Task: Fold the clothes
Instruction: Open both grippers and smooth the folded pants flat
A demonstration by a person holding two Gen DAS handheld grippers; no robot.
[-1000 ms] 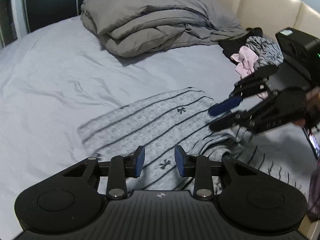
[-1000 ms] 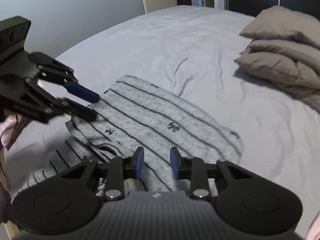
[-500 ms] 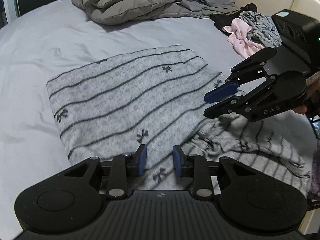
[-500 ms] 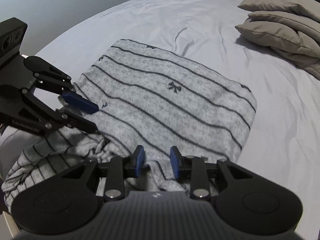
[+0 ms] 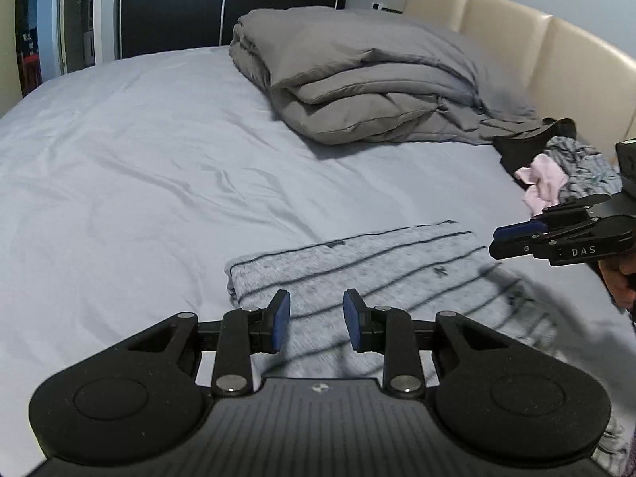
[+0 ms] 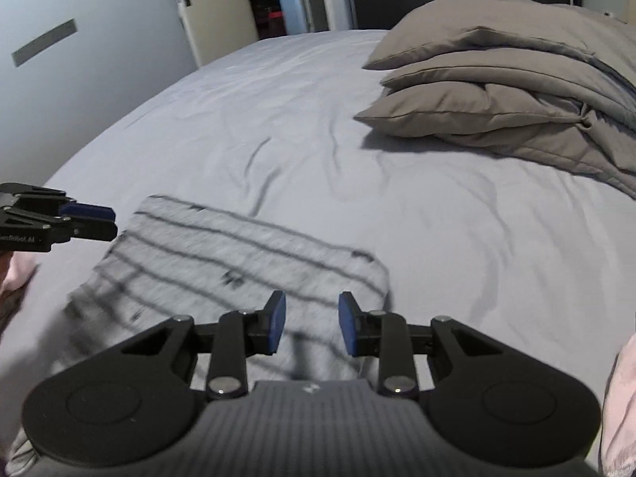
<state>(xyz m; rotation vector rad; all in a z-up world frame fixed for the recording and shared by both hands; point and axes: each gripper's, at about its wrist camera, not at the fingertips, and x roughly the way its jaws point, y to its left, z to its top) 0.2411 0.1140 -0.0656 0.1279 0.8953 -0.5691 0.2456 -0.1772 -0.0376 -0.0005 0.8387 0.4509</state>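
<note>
A grey garment with thin dark stripes (image 5: 357,270) lies folded flat on the pale bed sheet (image 5: 159,159). My left gripper (image 5: 317,320) hovers over its near edge, open, with nothing between the blue pads. My right gripper (image 5: 501,238) comes in from the right, above the garment's right end. In the right wrist view the same garment (image 6: 238,254) lies just ahead of my right gripper (image 6: 311,324), which is open and empty. My left gripper (image 6: 104,220) shows at the left edge, beside the garment's far corner.
A folded grey duvet (image 5: 357,91) sits at the head of the bed before a beige headboard (image 5: 556,63). A loose pile of dark, grey and pink clothes (image 5: 556,167) lies at the right. Pink fabric (image 6: 620,397) shows at the right edge. A door (image 6: 99,39) stands beyond the bed.
Both grippers have drawn back and tilted up from the garment, staying open. The garment looks smaller and lower in both views, and is motion-blurred.
</note>
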